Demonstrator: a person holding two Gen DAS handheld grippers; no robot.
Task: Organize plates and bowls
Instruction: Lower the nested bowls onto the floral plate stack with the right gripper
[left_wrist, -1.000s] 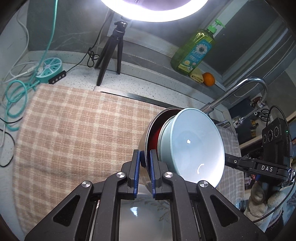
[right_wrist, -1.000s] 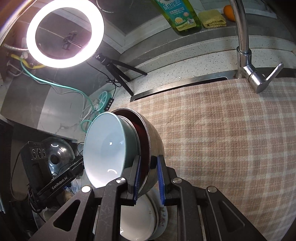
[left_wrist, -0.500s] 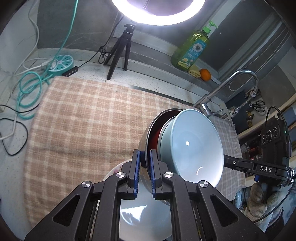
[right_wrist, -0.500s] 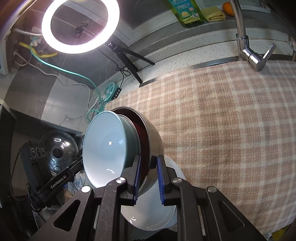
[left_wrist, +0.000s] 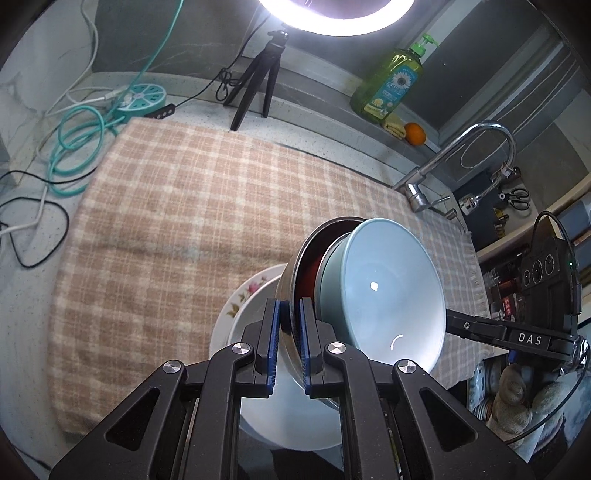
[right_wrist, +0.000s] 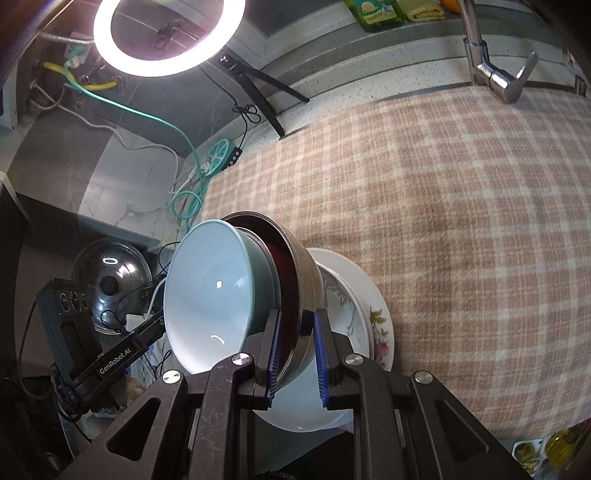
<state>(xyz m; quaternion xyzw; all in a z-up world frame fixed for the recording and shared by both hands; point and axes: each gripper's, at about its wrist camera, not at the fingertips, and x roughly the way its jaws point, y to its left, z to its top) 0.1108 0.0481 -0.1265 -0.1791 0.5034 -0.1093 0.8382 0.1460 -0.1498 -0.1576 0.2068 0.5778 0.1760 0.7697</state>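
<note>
Both claws (left (left_wrist: 287, 341), right (right_wrist: 297, 354)) pinch the steel bowl's (right_wrist: 308, 275) rim.

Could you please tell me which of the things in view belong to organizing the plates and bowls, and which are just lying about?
Belonging to the job:
- light blue bowl
- metal bowl, gripped by both tools: left tool, right tool
- floral plates on the checked cloth

Just lying about:
- dish soap bottle
- orange
- ring light tripod
- teal cable
- faucet
- pot lid
</note>
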